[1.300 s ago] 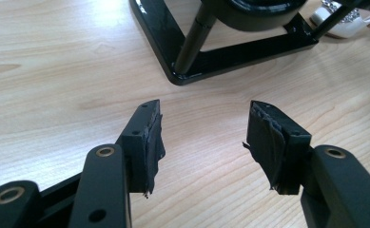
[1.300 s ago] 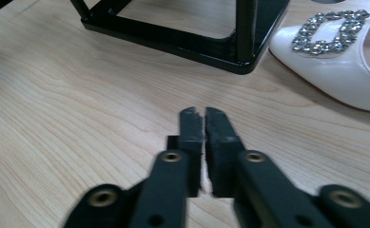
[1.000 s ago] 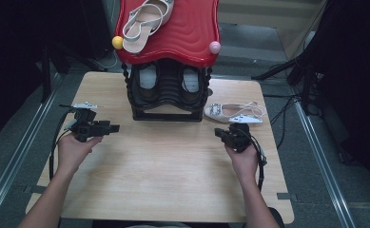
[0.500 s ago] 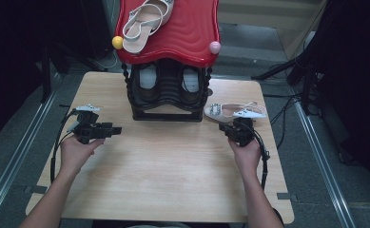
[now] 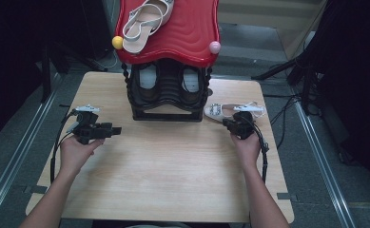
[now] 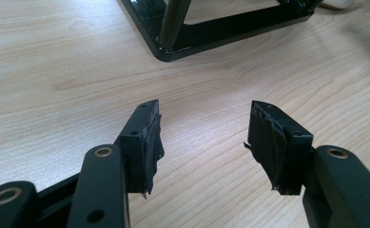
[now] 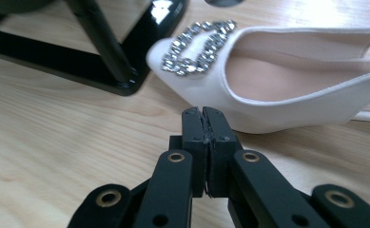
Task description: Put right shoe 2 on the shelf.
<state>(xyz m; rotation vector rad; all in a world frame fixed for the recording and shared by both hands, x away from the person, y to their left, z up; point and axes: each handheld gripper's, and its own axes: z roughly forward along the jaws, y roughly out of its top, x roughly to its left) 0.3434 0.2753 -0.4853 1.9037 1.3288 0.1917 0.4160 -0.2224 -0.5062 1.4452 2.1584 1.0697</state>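
The landmark here is the black shoe rack, which stands at the far middle of the wooden table under a red wavy top shelf. Just to the right of the rack's base lies a white slingback shoe with a rhinestone buckle on its toe; the toe points toward the rack and sits close beside the rack's glossy black foot, as the right gripper view shows. The right gripper is just in front of that shoe, on the near side and right of the rack, with its jaws pressed together and nothing between them; in its own view the closed tips are right at the shoe's white side, though contact cannot be made out. The left gripper hovers over bare table to the near left of the rack, its jaws spread wide with only wood grain between them and the rack's front corner ahead. On the red shelf rests a beige strappy sandal.
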